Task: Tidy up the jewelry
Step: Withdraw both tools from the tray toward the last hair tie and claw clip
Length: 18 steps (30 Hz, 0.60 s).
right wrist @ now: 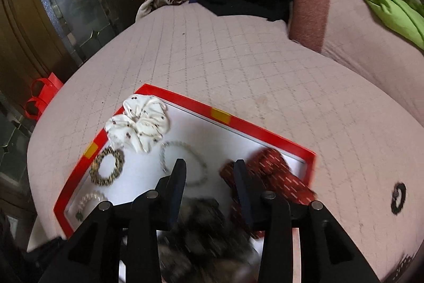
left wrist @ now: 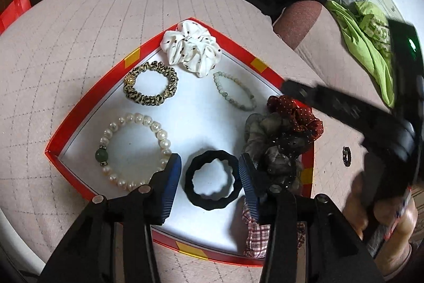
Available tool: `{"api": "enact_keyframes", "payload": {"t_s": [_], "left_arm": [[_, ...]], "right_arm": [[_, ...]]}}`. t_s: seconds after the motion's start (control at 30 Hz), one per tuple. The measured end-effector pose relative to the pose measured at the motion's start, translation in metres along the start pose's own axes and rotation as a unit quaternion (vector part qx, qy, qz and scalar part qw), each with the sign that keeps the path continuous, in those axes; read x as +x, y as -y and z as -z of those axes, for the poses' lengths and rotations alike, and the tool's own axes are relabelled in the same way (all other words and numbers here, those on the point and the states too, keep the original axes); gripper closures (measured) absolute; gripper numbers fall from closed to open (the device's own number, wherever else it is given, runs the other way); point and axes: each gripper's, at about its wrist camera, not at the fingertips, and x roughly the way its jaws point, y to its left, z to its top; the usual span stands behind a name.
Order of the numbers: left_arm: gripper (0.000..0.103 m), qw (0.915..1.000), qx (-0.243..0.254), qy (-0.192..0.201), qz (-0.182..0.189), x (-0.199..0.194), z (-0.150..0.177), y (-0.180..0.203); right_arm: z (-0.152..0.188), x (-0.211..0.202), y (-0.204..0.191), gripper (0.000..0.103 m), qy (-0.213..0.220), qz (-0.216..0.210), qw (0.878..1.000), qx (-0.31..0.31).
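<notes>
From the left wrist camera, the left gripper [left wrist: 210,171] hangs low over the near part of a shallow red-rimmed tray [left wrist: 87,102] with a white floor, which sits on a pink quilted bedcover [left wrist: 79,39]. Its jaws stand apart, one blue ribbed pad on each side of a thick black hair tie [left wrist: 213,181] with a wavy outline; whether the pads touch it cannot be told. Left of that lies a pearl bracelet [left wrist: 132,150] with one round green bead, near the rim. Farther back are a leopard-print scrunchie [left wrist: 151,84], a white dotted fabric scrunchie [left wrist: 192,48] crowding the far corner, and a pale green bead bracelet [left wrist: 234,90]. Bare white floor lies in the middle. Along the right rim, a grey gauzy scrunchie [left wrist: 273,147] and a red dotted scrunchie [left wrist: 296,116] are bunched together. The right gripper [left wrist: 296,89] reaches in above them, blurred. A small dark ring [left wrist: 346,156] lies on the cover outside the tray.

From the right wrist camera, the right gripper [right wrist: 209,171] has its jaws parted and holds nothing, above the bead bracelet [right wrist: 182,163] and the red scrunchie [right wrist: 273,177]. The grey scrunchie [right wrist: 201,238] is a blur beneath. The cover beyond the far rim [right wrist: 238,121] is wide and open.
</notes>
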Motion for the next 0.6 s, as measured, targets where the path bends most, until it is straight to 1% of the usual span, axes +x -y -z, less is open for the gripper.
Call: {"api": "enact_keyframes", "payload": {"t_s": [0.07, 0.17, 0.27, 0.33, 0.5, 0.57, 0.6], "left_arm": [[0.059, 0.9999, 0.008, 0.007, -0.002, -0.002, 0.001, 0.007], [0.059, 0.9994, 0.027, 0.02, -0.003, -0.01, 0.007, 0.021], [0.059, 0.9983, 0.048, 0.031, 0.006, -0.014, 0.014, 0.041], [0.059, 0.9965, 0.069, 0.041, 0.021, -0.022, 0.025, 0.059], [0.059, 0.9864, 0.138, 0.061, 0.064, -0.032, 0.054, 0.111], [0.059, 0.9819, 0.163, 0.061, 0.074, -0.027, 0.065, 0.129], [0.059, 0.9797, 0.176, 0.058, 0.077, -0.023, 0.07, 0.137]], "right_arm": [[0.008, -0.009, 0.012, 0.062, 0.003, 0.008, 1.0, 0.003], [0.024, -0.026, 0.043, 0.062, 0.006, 0.029, 0.999, 0.016], [0.037, -0.041, 0.089, 0.062, 0.003, 0.061, 0.997, 0.042], [0.045, -0.049, 0.124, 0.062, -0.001, 0.083, 0.994, 0.068], [0.064, -0.065, 0.223, 0.062, -0.011, 0.149, 0.977, 0.153], [0.068, -0.064, 0.252, 0.063, -0.016, 0.163, 0.97, 0.181], [0.071, -0.061, 0.268, 0.065, -0.02, 0.17, 0.965, 0.198]]}}
